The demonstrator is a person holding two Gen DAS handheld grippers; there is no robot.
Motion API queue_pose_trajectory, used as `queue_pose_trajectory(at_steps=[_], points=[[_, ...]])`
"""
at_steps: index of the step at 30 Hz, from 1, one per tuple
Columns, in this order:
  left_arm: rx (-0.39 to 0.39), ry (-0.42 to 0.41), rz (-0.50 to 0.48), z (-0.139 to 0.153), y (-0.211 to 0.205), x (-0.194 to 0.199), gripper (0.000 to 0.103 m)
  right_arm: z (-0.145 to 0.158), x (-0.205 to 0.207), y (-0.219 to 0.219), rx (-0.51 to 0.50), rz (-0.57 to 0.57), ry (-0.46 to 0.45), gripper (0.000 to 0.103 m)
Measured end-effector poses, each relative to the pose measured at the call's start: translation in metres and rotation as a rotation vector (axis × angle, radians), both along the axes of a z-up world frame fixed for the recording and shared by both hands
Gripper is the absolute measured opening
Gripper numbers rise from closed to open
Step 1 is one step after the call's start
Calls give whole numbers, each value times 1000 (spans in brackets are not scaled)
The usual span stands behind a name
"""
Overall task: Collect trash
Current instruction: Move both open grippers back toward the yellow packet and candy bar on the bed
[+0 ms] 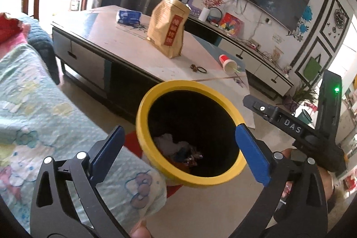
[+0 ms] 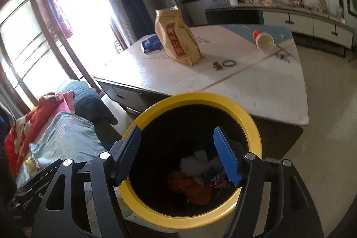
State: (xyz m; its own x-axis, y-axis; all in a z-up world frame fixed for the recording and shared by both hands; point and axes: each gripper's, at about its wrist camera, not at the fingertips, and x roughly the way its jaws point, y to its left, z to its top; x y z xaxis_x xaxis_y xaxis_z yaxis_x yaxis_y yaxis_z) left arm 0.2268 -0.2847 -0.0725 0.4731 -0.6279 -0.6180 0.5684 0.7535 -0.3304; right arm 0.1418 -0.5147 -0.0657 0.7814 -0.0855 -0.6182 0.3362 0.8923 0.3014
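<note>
Kraft-brown stand-up paper bag (image 1: 167, 27) is sitting upright on the white coffee table (image 1: 125, 41); left gripper (image 1: 178, 148) is hanging released. Right view: right gripper (image 2: 178, 155) is gaping empty over the yellow-rimmed bin (image 2: 254, 126). Bag's probably light and crinkly, so I'd pinch its folded top.

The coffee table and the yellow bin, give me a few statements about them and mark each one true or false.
1. The brown paper bag stands upright on the coffee table. True.
2. The paper cup stands upright. False: it lies on its side, mouth facing the cameras.
3. The yellow-rimmed bin is empty. False: crumpled trash lies at its bottom.
4. The right gripper is open over the bin, holding nothing. True.
5. The left gripper is shut on the blue packet. False: it is open, and the packet lies on the table's far end.
</note>
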Motion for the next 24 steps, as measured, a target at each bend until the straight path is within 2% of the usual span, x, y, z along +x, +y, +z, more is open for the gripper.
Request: queue_pose_trajectory(at_steps=[9,24], points=[[-34,-18,84,17,38,-1,92,19,0,32,-69,62,-33,72],[-53,-62,236,38,104,-3,92,37,5,98,-81,243,-67,74]])
